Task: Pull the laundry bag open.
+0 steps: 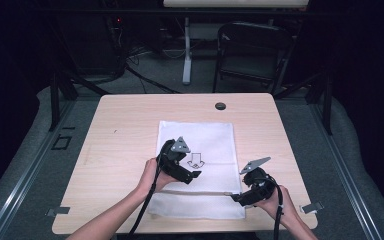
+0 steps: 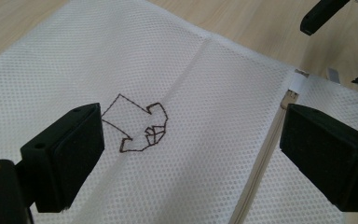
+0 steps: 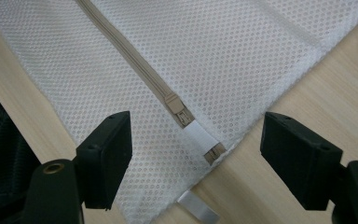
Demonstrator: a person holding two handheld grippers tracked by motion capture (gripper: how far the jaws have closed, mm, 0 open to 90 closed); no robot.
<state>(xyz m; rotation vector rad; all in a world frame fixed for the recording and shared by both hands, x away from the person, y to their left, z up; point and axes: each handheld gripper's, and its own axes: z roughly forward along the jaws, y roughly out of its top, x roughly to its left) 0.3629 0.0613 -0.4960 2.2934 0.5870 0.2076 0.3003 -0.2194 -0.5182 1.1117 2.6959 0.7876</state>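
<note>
A white mesh bag (image 1: 200, 135) lies flat on the wooden table (image 1: 125, 130), with a dark stitched arrow-like logo (image 2: 140, 128) in its middle. A beige zipper (image 1: 195, 192) runs across the bag near the front edge. My left gripper (image 1: 194, 176) hovers over the bag beside the logo, and in the left gripper view it (image 2: 193, 140) stands open with nothing between the jaws. My right gripper (image 1: 237, 197) is at the bag's right front corner. It (image 3: 198, 154) is open, with the zipper pull (image 3: 178, 106) and its white end tab (image 3: 199, 134) lying between the jaws, untouched.
A round cable hole (image 1: 220, 106) sits near the table's far edge. Metal clips (image 1: 57, 211) (image 1: 312, 207) stick out at both front corners. A dark folding chair (image 1: 250, 50) and a white table leg (image 1: 186, 50) stand beyond the table. A small grey tag (image 3: 198, 207) lies at the bag's corner.
</note>
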